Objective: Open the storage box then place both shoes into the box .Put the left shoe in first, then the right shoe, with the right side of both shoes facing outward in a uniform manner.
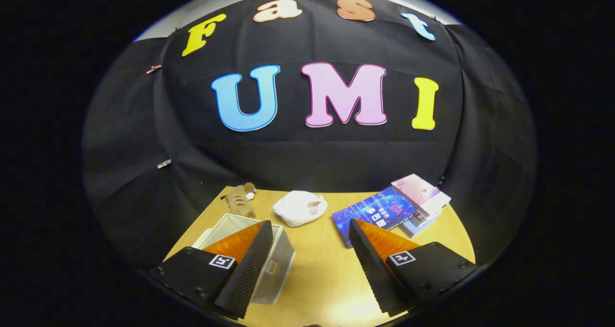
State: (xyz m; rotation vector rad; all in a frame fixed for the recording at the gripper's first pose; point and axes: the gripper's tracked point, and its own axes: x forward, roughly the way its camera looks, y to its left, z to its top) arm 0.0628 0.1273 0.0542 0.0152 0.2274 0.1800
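Gripper [307, 243] is hovering above the near part of the tabletop [317, 269], its two fingers spread wide and holding nothing; bare wood is showing in the gap between them. Taking the storage box [274, 264] as the landmark: this translucent, straight-walled box is sitting on the tabletop directly beneath and beyond the left finger [245, 269], which is overlapping its near side. Its long axis is appearing to run from the gripper's end of the tabletop away toward the black booth wall, with one corner pointing toward the gap between the fingers. Whether its lid is on or off cannot be told, since the finger is covering much of its top.

Beyond the box, toward the far edge of the tabletop, a small brown plush toy [240, 198] is lying. To the right of that toy and beyond the box's far right corner, a white shoe [300, 208] is resting, its long axis lying roughly crosswise to the box's; which end is its toe is too blurred to tell. Well apart from the box, on the far side of the right finger [379, 264], a stack of books [399, 207] is lying, the top blue one partly hidden by that fingertip.
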